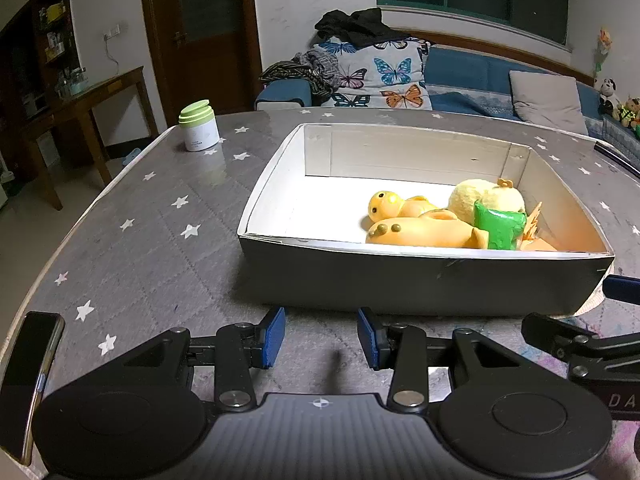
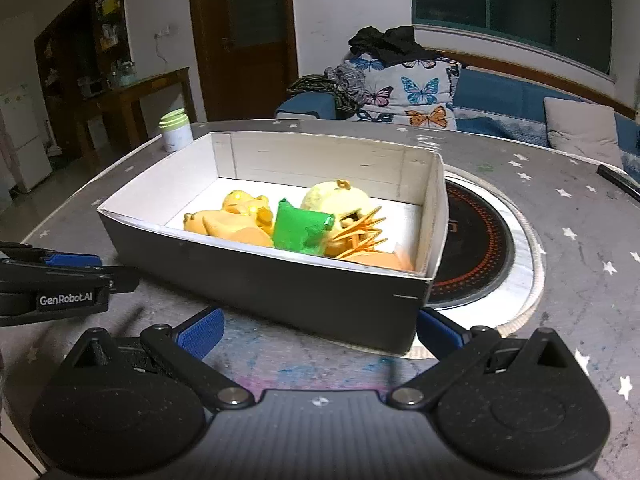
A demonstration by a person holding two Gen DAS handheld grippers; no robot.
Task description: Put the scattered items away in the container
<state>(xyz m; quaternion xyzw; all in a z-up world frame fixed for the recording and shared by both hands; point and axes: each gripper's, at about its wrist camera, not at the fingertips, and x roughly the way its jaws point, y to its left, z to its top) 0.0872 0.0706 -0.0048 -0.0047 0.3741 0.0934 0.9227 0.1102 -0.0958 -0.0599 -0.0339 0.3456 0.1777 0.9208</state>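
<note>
A grey box with a white inside (image 1: 420,276) (image 2: 280,284) stands on the star-patterned table. In it lie yellow rubber ducks (image 1: 416,232) (image 2: 236,220), a yellow plush ball (image 1: 486,198) (image 2: 336,200), a green toy (image 1: 498,226) (image 2: 300,228) and an orange spiky toy (image 2: 360,232). My left gripper (image 1: 322,338) is open and empty, just in front of the box's near wall. My right gripper (image 2: 316,332) is wide open and empty, at the box's near right corner. The left gripper also shows in the right wrist view (image 2: 76,260).
A white jar with a green lid (image 1: 199,126) (image 2: 175,130) stands at the table's far left. A phone (image 1: 28,380) lies at the near left edge. A round induction hob (image 2: 480,240) is set in the table right of the box. A sofa stands behind.
</note>
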